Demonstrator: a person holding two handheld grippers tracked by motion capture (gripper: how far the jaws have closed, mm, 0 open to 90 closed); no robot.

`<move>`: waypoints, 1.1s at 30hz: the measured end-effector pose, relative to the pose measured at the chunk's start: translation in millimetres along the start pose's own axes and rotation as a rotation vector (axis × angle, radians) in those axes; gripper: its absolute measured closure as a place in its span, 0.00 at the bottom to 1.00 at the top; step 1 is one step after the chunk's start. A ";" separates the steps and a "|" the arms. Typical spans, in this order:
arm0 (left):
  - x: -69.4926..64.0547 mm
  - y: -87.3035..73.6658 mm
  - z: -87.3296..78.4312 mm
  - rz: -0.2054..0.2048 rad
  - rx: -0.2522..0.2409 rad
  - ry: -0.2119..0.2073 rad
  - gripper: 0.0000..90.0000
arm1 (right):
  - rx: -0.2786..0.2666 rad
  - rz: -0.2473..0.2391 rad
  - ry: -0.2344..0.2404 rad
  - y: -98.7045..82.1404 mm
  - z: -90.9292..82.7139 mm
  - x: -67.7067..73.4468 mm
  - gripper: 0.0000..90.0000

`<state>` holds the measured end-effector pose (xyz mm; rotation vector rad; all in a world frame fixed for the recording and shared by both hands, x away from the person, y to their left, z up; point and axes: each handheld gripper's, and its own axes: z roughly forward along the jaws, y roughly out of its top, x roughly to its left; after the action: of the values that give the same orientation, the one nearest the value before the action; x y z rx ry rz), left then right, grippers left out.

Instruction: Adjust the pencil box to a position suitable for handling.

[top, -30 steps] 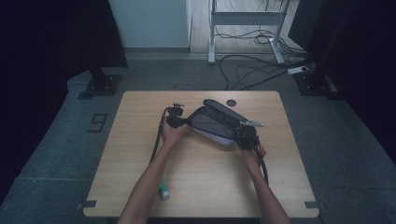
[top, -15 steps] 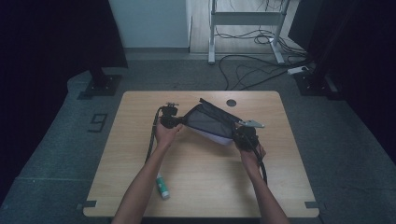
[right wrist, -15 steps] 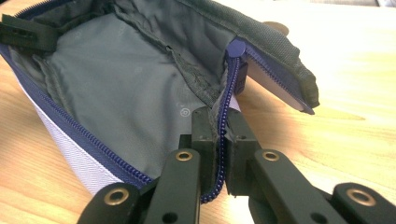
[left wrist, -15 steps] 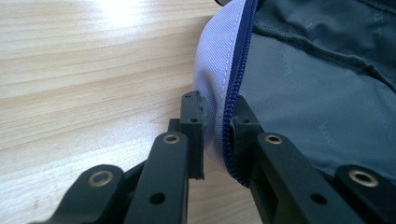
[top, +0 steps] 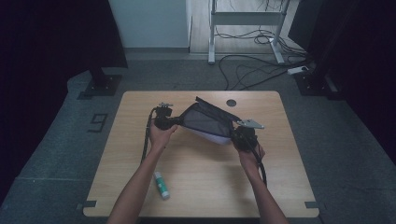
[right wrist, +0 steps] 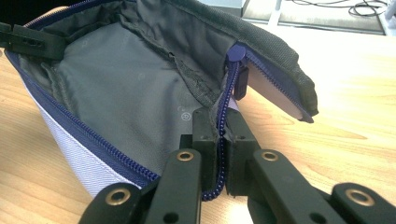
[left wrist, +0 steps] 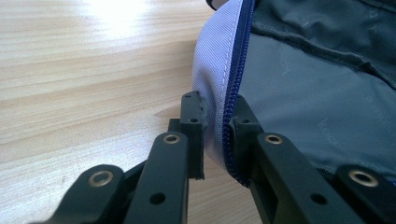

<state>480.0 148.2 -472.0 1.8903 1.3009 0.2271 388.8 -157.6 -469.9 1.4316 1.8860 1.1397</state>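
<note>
The left gripper (left wrist: 217, 135) clamps its fingers (left wrist: 192, 126) on the pouch's (left wrist: 317, 93) blue zipper edge above the wooden table (left wrist: 84, 70).

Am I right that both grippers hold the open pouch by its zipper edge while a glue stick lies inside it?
Not quite: the glue stick lies on the table, as the high view shows. The left gripper and right gripper do clamp the zipper edge of the open pouch.
</note>
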 end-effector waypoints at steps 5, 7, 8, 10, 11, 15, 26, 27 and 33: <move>-3.5 -3.0 -10.1 0.012 -0.020 0.000 0.89 | -0.012 -0.008 0.007 1.7 -6.4 2.6 0.94; -4.7 -4.2 -13.6 0.021 -0.024 0.001 0.89 | -0.014 -0.014 0.008 2.3 -8.8 3.6 0.94; -5.5 -4.9 -15.1 0.022 -0.029 0.000 0.89 | -0.016 -0.014 0.010 2.6 -10.0 3.9 0.94; -5.8 -6.5 -18.5 0.028 -0.027 -0.004 0.89 | -0.017 -0.017 0.014 3.1 -12.6 4.7 0.94; -6.1 -7.4 -19.9 0.027 -0.030 -0.004 0.89 | -0.020 -0.018 0.016 3.3 -13.7 5.2 0.94; -5.9 -10.2 -26.6 0.030 -0.037 -0.006 0.89 | -0.027 -0.028 0.024 3.8 -17.6 8.4 0.94; -3.0 -19.3 -39.1 0.023 -0.041 -0.016 0.88 | -0.046 -0.056 0.042 4.8 -24.0 17.5 0.94; -2.5 -20.8 -40.0 0.022 -0.040 -0.017 0.88 | -0.046 -0.057 0.043 4.8 -24.3 18.2 0.94; 0.7 -28.2 -45.3 0.012 -0.039 -0.020 0.88 | -0.046 -0.070 0.053 4.9 -25.2 23.1 0.94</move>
<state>435.5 176.1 -462.2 1.8634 1.2631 0.2372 364.0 -143.2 -450.6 1.3122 1.9178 1.1907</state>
